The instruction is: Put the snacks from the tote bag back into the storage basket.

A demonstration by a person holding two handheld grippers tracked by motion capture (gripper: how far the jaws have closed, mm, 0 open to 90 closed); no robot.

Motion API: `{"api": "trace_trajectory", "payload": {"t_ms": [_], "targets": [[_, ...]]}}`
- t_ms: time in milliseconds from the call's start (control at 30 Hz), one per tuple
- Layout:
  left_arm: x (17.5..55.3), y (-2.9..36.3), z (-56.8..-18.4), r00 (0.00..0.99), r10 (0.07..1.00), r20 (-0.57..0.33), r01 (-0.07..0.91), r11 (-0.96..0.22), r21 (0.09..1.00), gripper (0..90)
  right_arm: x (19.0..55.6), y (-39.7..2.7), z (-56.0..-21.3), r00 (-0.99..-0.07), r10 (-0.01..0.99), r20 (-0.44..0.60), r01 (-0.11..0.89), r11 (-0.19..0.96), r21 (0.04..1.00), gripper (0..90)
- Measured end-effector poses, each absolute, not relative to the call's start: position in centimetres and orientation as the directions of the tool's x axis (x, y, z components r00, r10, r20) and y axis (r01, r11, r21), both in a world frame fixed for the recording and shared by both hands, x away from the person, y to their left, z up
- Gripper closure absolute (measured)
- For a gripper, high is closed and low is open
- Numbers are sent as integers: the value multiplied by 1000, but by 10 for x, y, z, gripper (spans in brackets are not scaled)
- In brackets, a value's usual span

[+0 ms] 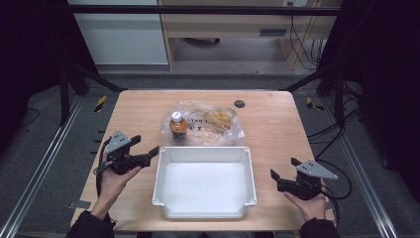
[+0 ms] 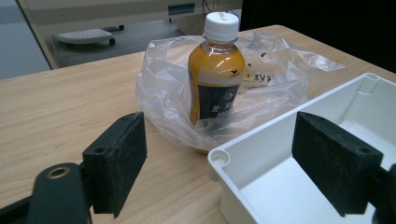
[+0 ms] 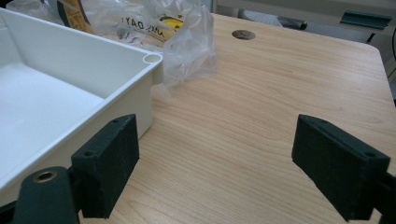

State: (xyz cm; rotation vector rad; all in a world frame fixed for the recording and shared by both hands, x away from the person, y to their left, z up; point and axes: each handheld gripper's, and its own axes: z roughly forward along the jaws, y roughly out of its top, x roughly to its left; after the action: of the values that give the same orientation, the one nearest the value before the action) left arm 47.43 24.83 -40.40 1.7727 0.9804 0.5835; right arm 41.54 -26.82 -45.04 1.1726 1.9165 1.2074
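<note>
L gripper (image 1: pixel 147 150): jaws wide, nothing held, at far-left corner of white bin (image 1: pixel 204 214) | R gripper (image 1: pixel 283 174): jaws wide, nothing held, just right of bin | bottle (image 1: pixel 178 125): upright, orange liquid, white cap, in clear plastic bag (image 1: pixel 225 130) behind bin | all on tabletop (image 1: pixel 277 119)

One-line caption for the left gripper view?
Open left hand-held gripper facing an upright orange bottle in a clear plastic bag, beside a white bin.
</note>
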Motion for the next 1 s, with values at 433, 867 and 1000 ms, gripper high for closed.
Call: {"api": "trace_trajectory", "payload": {"t_ms": [433, 867, 1000], "targets": [[484, 235, -405, 562, 827, -19, 350, -217, 911, 178, 415, -268, -451, -443, 896, -30, 368, 212, 905, 151], [493, 221, -404, 557, 831, -4, 345, -227, 911, 181, 416, -267, -452, -447, 894, -32, 374, 219, 901, 151], [498, 214, -403, 558, 830, -1, 336, -224, 915, 185, 416, -267, -452, -447, 894, -35, 374, 222, 901, 151]]}}
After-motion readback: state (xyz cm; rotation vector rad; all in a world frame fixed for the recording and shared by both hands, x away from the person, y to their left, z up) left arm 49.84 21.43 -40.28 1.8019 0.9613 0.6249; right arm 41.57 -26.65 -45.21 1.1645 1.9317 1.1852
